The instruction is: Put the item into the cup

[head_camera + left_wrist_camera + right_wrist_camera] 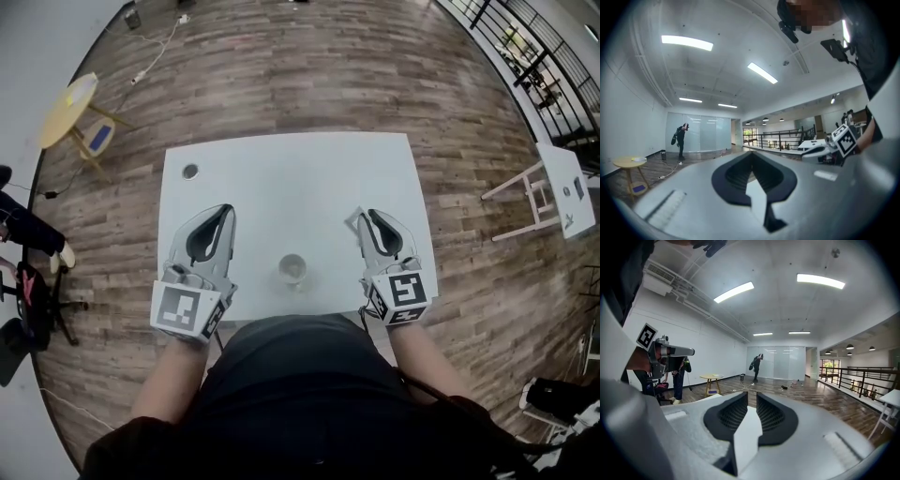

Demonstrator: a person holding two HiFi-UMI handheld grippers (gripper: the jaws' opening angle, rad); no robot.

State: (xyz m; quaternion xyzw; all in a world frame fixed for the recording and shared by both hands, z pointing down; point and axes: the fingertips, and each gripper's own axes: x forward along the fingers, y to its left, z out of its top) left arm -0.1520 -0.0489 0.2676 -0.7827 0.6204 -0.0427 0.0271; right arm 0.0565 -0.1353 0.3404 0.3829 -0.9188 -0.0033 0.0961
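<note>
Head view, looking steeply down: a white table (281, 187) on a wood floor, with a clear cup (292, 270) standing upright near the middle of its front edge. A small round grey mark (190, 172) sits near the far left corner; what it is cannot be told.

Only this view shows the cup and both grippers together. The left gripper (223, 211) is over the front left part of the table and the right gripper (362, 218) over the front right, with the cup between them and apart from both. A pale, flat item (354, 223) shows at the right gripper's tips.

The left gripper view looks out level and shows no cup. Its 2 dark jaws meet at the tips with nothing between them. Beyond are a yellow side table (629, 162), a distant person (680, 138) and a railing (778, 138).

The right gripper view shows its jaws a narrow gap apart, closed on the pale item, which runs down from the gap.

Both bare forearms reach forward from the bottom of the frame. Each gripper points away from the person, roughly level, with its marker cube nearest the body.
</note>
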